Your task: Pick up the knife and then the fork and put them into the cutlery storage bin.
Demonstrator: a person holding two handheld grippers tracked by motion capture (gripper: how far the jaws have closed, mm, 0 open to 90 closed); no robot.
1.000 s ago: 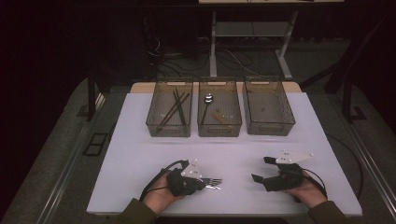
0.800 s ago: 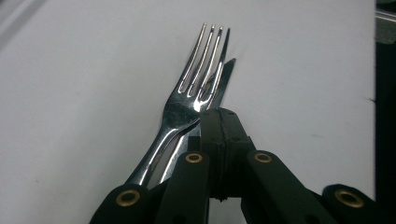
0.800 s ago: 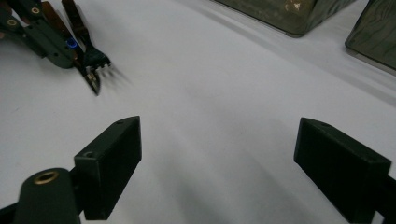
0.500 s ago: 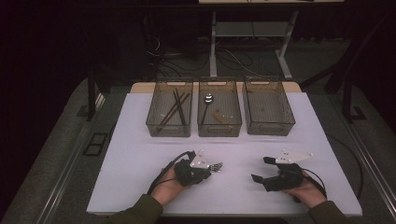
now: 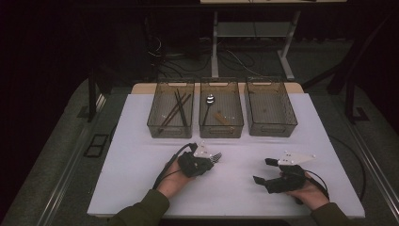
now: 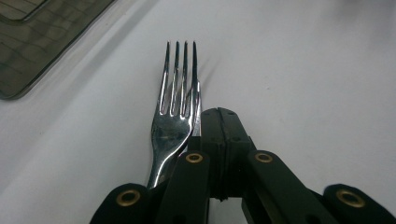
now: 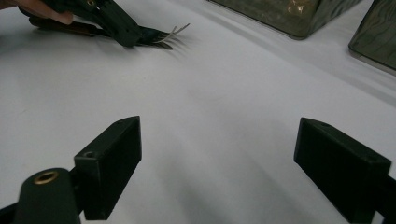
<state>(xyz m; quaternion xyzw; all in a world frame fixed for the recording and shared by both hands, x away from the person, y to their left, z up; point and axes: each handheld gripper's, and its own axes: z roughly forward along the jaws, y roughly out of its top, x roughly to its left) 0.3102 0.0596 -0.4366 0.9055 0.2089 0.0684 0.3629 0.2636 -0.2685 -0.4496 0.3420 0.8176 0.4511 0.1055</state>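
Observation:
A silver fork (image 6: 175,107) sticks out of my left gripper (image 6: 219,112), whose jaws are pressed together with the fork's handle caught at their left side. In the high view this left gripper (image 5: 210,160) is over the white table, left of centre, and the fork (image 5: 216,156) points toward the bins. My right gripper (image 5: 262,170) rests at the front right, open, with nothing between its jaws. From the right gripper (image 7: 219,154), the left gripper (image 7: 128,35) and the fork's tines (image 7: 170,32) are visible farther off.
Three clear bins stand in a row at the back of the white table (image 5: 141,183). The left bin (image 5: 155,123) holds chopsticks. The middle bin (image 5: 221,128) holds a spoon and small pieces. The right bin (image 5: 273,126) is nearly bare.
My left gripper has carried the fork away from the table's front edge toward the bins. The right gripper has stayed where it was.

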